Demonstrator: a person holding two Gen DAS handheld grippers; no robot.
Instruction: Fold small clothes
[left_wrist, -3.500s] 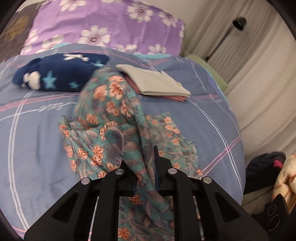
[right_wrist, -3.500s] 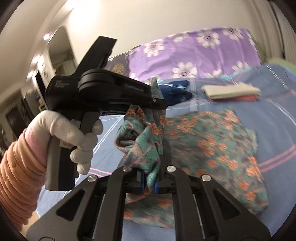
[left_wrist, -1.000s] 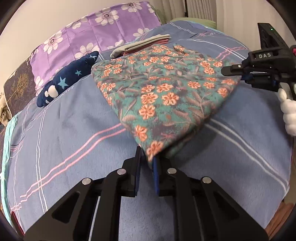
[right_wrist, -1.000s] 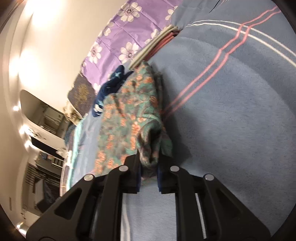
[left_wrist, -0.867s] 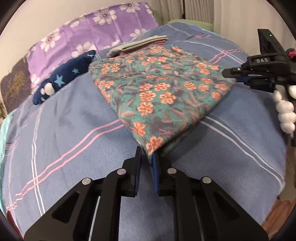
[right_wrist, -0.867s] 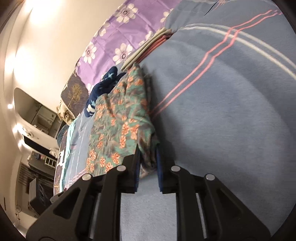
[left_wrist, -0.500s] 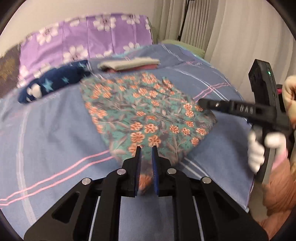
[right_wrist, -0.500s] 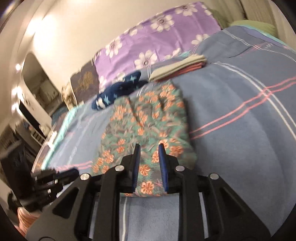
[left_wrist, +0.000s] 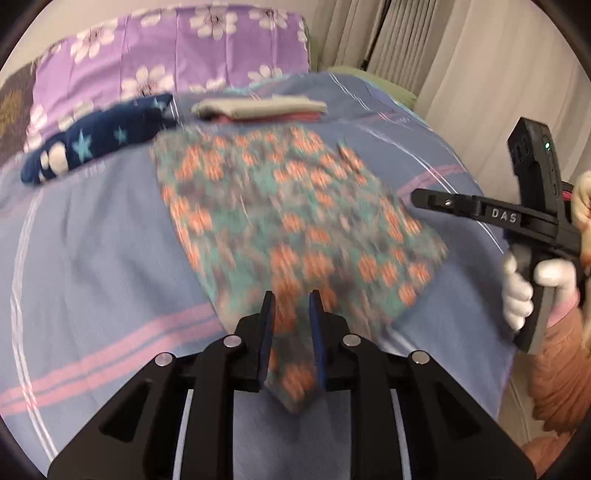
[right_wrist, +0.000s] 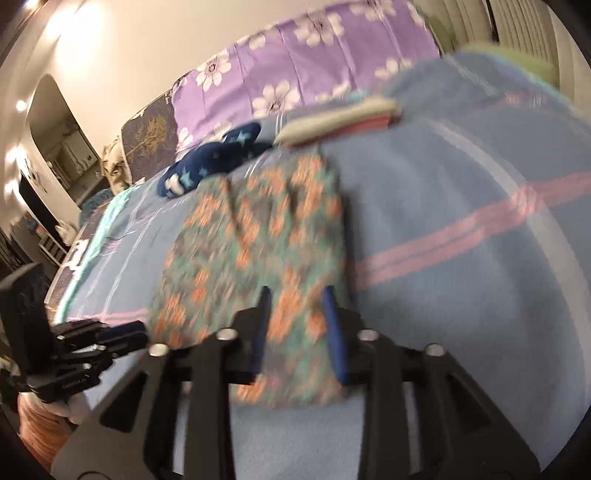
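on the blue striped bed cover the floral garment lay spread flat, teal with orange flowers, blurred in both views. from the left wrist view its near corner tapered to a point that lay between the fingers of the left hand-held gripper; the jaws stood apart with a clear gap, and whether the pads touched the cloth could not be told through the blur. the rest of the garment stretched away from that gripper toward the head of the bed.

from the right wrist view the garment's near edge lay between and under the fingers of the right hand-held gripper, whose jaws were also spread, wider than the strip of cloth seen between them, gripping nothing. the left hand-held gripper appeared low at the left, just beside the garment's near left corner. in the left wrist view the right hand-held gripper showed at the right, in a white-gloved hand, its tip close to the garment's right edge.

beyond the garment lay a folded stack of beige and pink clothes, near its far edge, and a navy star-patterned item to the left. a purple flowered pillow stood behind them.
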